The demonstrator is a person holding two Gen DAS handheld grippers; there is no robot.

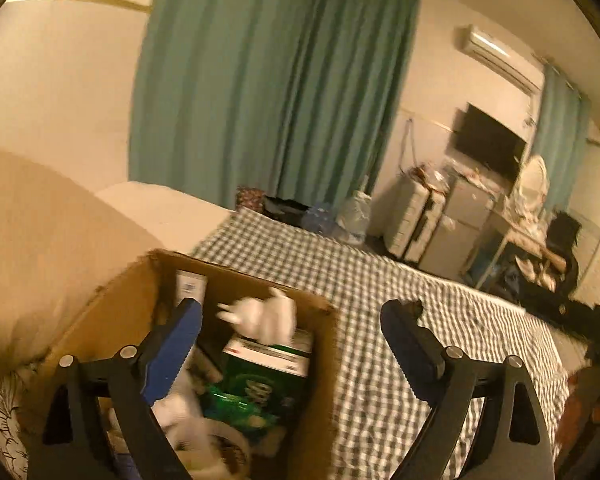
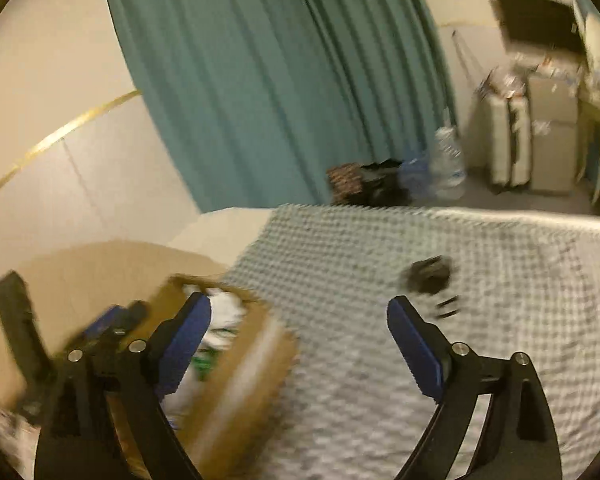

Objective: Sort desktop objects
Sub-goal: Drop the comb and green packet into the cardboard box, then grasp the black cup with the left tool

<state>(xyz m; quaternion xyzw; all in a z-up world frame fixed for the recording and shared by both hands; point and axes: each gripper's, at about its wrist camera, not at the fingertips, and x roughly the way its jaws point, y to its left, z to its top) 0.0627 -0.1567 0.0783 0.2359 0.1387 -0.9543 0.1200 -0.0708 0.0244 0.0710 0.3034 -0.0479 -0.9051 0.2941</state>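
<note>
A lived-in bedroom: checked bedspread (image 1: 380, 300), teal curtains (image 1: 260, 80), wall air conditioner (image 1: 496, 56) and television (image 1: 488, 140).

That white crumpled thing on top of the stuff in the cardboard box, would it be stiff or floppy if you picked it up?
The white crumpled thing is probably floppy: it is bunched and irregular, like cloth or tissue. Probably light too. Blur hides what it is.

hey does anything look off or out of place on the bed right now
One thing: a small dark object lies alone on the checked bedspread, away from the cardboard box holding the other items. It is too blurred to identify. Nothing looks spilled or damaged.
</note>
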